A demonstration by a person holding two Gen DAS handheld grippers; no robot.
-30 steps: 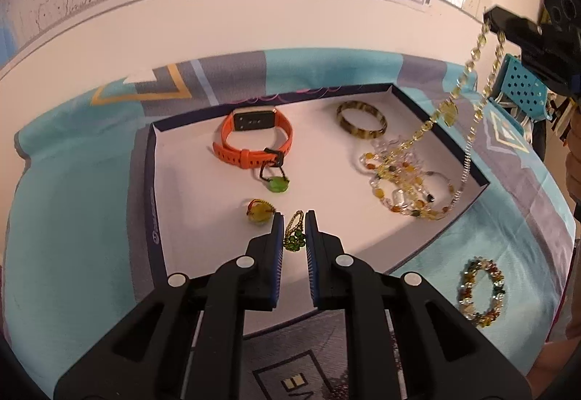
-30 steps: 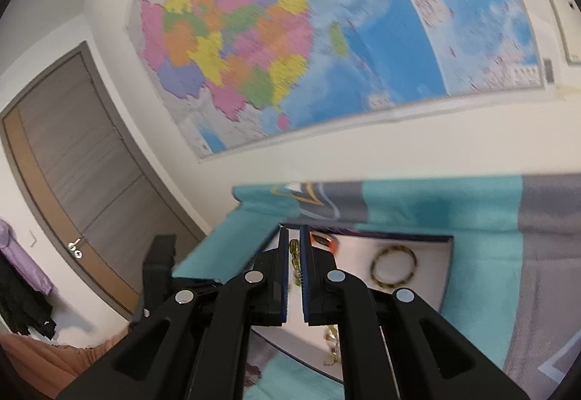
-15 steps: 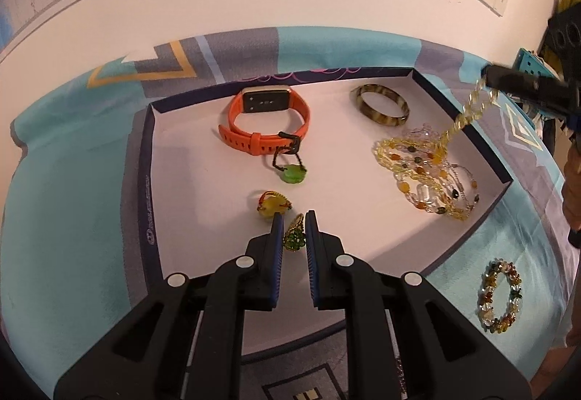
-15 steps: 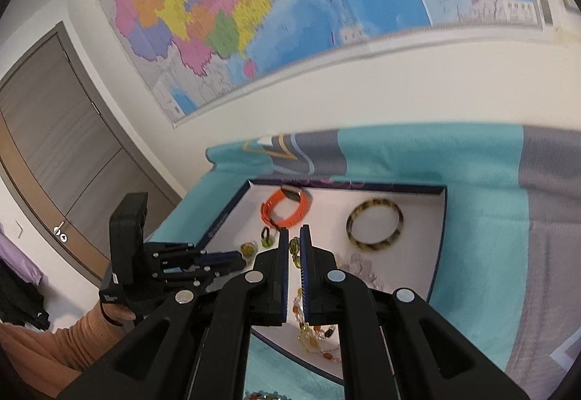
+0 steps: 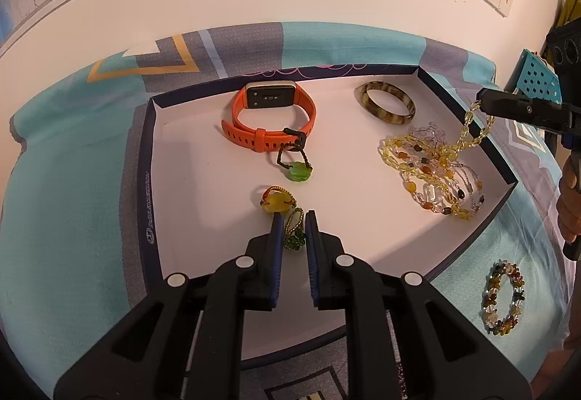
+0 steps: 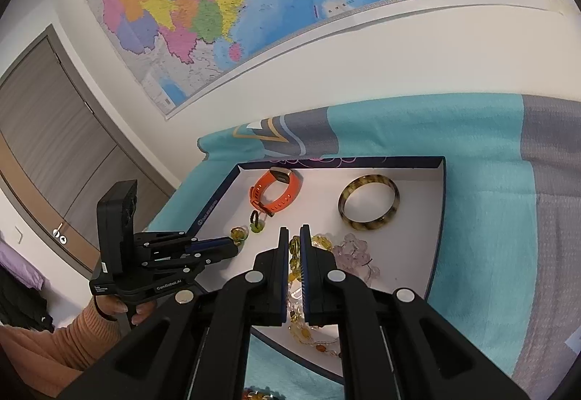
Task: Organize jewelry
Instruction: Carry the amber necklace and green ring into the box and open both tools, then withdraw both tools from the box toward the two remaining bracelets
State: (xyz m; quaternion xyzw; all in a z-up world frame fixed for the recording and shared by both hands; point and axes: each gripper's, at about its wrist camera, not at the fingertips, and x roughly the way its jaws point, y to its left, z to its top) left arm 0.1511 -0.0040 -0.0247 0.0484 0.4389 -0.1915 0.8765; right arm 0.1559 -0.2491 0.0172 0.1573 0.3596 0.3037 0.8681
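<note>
A white tray (image 5: 203,182) with dark blue walls lies on the teal cloth. My left gripper (image 5: 294,222) is shut on a green beaded ring (image 5: 295,234), low over the tray's front. A yellow ring (image 5: 276,201) lies just beyond it. My right gripper (image 6: 295,236) is shut on a yellow bead necklace (image 5: 468,131), most of which lies piled on other bead strands (image 5: 432,174) in the tray's right part. In the right wrist view the necklace (image 6: 293,247) shows between the fingers.
In the tray lie an orange watch (image 5: 270,120), a green pendant ring (image 5: 298,170) and a tortoiseshell bangle (image 5: 385,102). A multicolour bead bracelet (image 5: 503,298) lies on the cloth right of the tray. A wall with a map stands behind.
My right gripper has come down with the yellow necklace, so the hanging strand now lies piled in the tray. My left gripper has moved slightly closer to the tray with the green ring.
</note>
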